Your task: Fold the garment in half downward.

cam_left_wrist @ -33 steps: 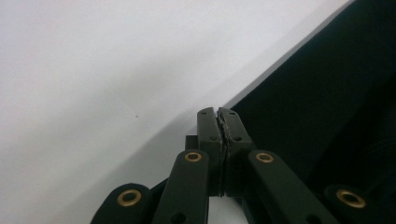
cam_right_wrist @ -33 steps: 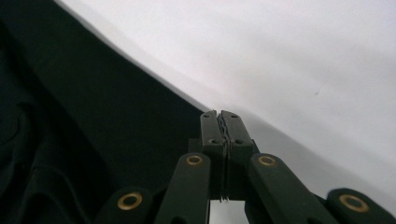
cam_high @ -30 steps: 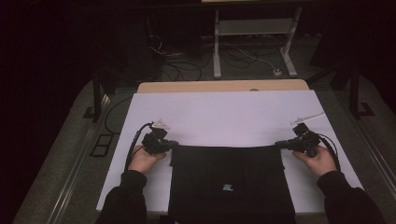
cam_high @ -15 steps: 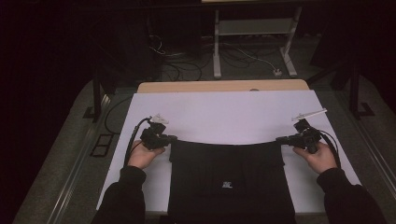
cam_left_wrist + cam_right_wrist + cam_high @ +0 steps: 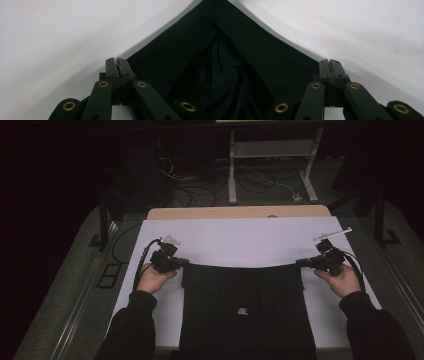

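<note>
1. The black garment runs off the table's near edge, its lower part cut off; a small white mark at its middle is unreadable.
2. It lies flat on the white sheet, stretched between both grippers.
3. The left gripper and the right gripper each have their jaws pressed together, pinching a far corner of the garment.

Black garment cut off at bottom edge

We see a dark room: beyond the tongs, past the table's wooden far edge, a white metal stand rises above tangled cables on grey floor.
</note>
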A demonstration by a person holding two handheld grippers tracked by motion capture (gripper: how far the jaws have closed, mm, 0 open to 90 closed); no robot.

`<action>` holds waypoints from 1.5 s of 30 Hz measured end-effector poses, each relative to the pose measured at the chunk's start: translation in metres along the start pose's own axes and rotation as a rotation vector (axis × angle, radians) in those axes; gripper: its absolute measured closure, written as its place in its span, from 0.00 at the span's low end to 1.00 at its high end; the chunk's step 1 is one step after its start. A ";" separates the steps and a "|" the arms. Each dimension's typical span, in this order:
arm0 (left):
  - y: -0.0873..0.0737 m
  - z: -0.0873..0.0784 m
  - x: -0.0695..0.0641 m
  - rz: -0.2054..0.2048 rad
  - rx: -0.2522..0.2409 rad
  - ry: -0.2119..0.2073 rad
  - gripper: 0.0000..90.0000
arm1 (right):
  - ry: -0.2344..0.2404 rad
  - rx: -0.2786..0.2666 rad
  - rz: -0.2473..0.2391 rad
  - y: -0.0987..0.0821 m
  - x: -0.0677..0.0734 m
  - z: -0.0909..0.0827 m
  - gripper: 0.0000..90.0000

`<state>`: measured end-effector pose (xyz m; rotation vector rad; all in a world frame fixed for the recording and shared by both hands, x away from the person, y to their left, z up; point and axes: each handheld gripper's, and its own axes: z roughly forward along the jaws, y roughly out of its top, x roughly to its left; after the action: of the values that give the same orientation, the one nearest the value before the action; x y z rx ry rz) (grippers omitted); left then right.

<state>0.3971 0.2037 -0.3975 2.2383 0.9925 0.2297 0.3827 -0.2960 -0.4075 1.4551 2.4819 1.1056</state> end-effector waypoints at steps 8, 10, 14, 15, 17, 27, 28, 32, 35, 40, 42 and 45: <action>0.015 -0.004 0.007 -0.010 -0.002 0.009 0.97 | -0.016 -0.010 -0.002 0.016 -0.004 -0.004 0.98; 0.018 -0.005 0.007 -0.009 0.000 0.010 0.97 | -0.016 -0.013 0.003 0.019 -0.005 -0.005 0.98; 0.023 -0.006 0.009 -0.007 0.008 0.010 0.97 | -0.027 -0.011 -0.003 0.025 -0.005 -0.006 0.98; 0.025 -0.005 0.009 -0.003 0.014 0.012 0.97 | -0.029 -0.010 -0.003 0.026 -0.005 -0.006 0.98; 0.028 -0.005 0.011 0.001 0.014 0.008 0.97 | -0.029 -0.009 -0.007 0.029 -0.006 -0.006 0.98; 0.037 0.002 0.022 -0.030 0.014 0.010 0.97 | -0.022 -0.008 0.025 0.041 -0.014 -0.002 0.98; 0.038 0.003 0.023 -0.026 0.021 0.011 0.97 | -0.023 -0.010 0.027 0.043 -0.015 -0.002 0.98; 0.042 0.004 0.027 -0.032 0.005 0.018 0.97 | -0.030 -0.017 0.033 0.048 -0.019 -0.001 0.98; 0.042 0.006 0.030 -0.045 -0.002 0.018 0.97 | -0.031 -0.022 0.042 0.051 -0.022 0.000 0.97; 0.045 0.012 0.036 -0.060 0.000 0.026 0.97 | -0.040 -0.027 0.055 0.053 -0.026 0.004 0.98; 0.047 0.013 0.036 -0.067 -0.004 0.028 0.97 | -0.045 -0.030 0.059 0.054 -0.027 0.005 0.98; 0.049 0.010 0.037 -0.062 -0.015 0.036 0.97 | -0.055 -0.032 0.057 0.056 -0.028 0.005 0.97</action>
<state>0.4559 0.2005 -0.3777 2.1933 1.0737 0.2496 0.4421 -0.2986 -0.3854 1.5353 2.3889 1.0933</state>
